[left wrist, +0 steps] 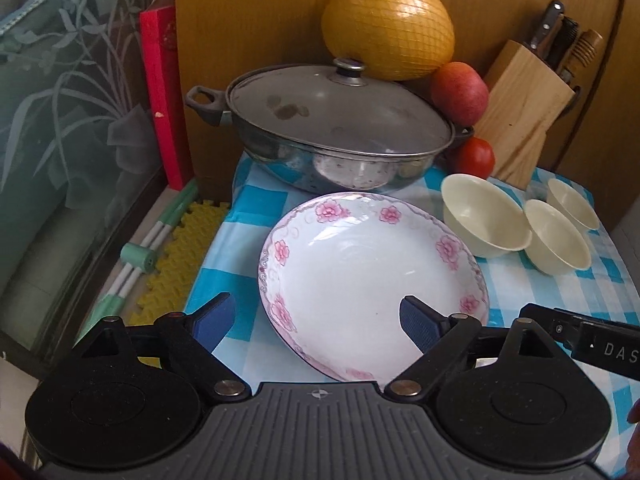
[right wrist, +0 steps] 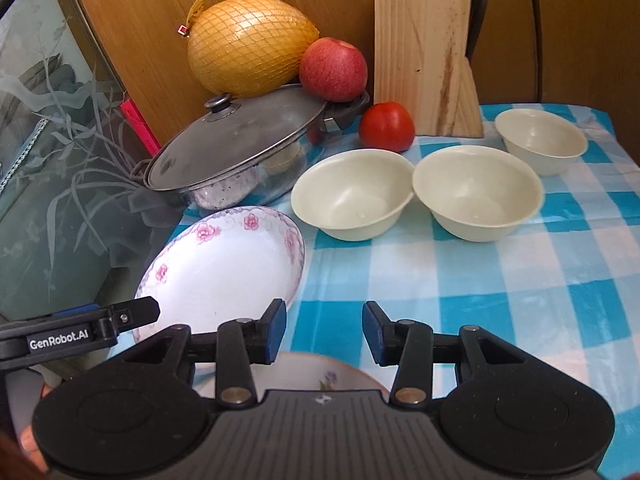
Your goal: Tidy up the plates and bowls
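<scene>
Both cameras ride low over the checked worktop (left wrist: 224,248), facing the wooden back wall. The left wrist view sits close above the flowered plate (left wrist: 372,280), jaws framing it. The right wrist view looks from farther right. Both share the plate (right wrist: 224,268), lidded pot (right wrist: 240,148), three cream bowls (right wrist: 476,192) and knife block (right wrist: 424,60).

three cream bowls (right wrist: 352,196) (right wrist: 478,192) (right wrist: 542,140), two plates: one with pink flowers (right wrist: 224,272), one partly hidden under the right tool (right wrist: 304,374). one lidded pan (right wrist: 240,148), one netted pomelo (right wrist: 250,44), one apple (right wrist: 334,70), one tomato (right wrist: 386,126), one knife block (right wrist: 424,60).
</scene>
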A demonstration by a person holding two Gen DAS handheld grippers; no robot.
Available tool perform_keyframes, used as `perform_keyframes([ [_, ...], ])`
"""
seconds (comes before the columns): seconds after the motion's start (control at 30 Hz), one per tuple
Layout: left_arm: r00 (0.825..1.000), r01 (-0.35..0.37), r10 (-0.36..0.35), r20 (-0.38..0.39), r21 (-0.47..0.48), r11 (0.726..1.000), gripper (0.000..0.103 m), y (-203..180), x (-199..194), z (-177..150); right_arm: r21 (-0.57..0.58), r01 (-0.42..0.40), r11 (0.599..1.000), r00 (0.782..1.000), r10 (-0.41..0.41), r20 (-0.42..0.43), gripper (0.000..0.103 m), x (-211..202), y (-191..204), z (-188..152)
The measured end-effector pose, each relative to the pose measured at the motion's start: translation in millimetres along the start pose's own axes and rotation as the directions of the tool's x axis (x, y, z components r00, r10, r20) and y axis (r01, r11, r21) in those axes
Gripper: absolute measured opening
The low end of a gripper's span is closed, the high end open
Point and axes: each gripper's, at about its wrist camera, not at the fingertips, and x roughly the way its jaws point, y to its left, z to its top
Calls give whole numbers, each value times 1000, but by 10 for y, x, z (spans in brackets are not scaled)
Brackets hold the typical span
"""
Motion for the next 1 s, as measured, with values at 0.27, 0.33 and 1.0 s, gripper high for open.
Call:
perform_keyframes([
  [0.27, 999, -28, 26, -45, -37, 999, 93, 195, 243, 64, 114, 95, 989, 994, -101, 43, 40, 23, -255, -89],
  [0.33, 999, -21, 19, -45, -47, 999, 93, 223, 266, 95, 153, 154, 976, 981, -170, 98, 40, -110, -406, -238],
  [1.0, 1000, -17, 15, -25, -64, 998, 94, 258, 183, 111, 43, 430, 902, 876, -428, 222, 62, 136, -266, -537],
])
